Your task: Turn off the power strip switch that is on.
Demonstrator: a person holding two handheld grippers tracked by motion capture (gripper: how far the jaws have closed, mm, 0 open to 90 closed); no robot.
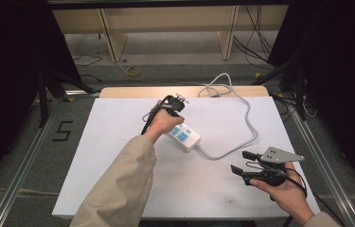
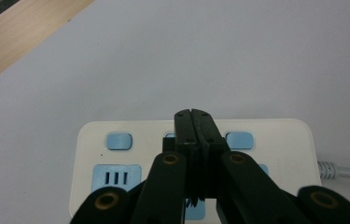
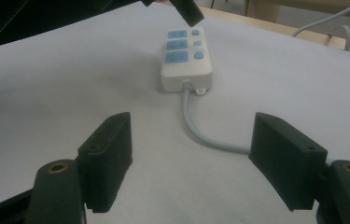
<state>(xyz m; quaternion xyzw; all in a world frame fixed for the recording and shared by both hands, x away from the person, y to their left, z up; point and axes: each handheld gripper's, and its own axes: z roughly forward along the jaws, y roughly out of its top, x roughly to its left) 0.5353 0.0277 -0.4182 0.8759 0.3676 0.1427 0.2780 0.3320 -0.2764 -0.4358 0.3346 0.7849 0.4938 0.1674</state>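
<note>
White plastic with pale blue sockets and switches, the power strip lay on the paper-covered bench, directly under the left gripper, whose jaws were pressed together with nothing between them. In the left gripper view their joined tips pointed down at the row of blue rocker switches and stood over the middle one, hiding most of it; whether the tips actually touched it could not be told. The strip's long axis ran across those jaws, a switch to either side of the tips and the grey cable leaving the end at one side. The right gripper rested low over the bench, well apart from the strip, its jaws spread wide and holding nothing. Ahead of those open jaws the strip lay lengthwise, pointing away, its cable end nearest and the cable curving back between them. The left hand was plainly the nearer one, so the coming move seemed to hinge on the closed tips staying lined up over that middle switch and going straight down, a small push rather than a reach.
</note>
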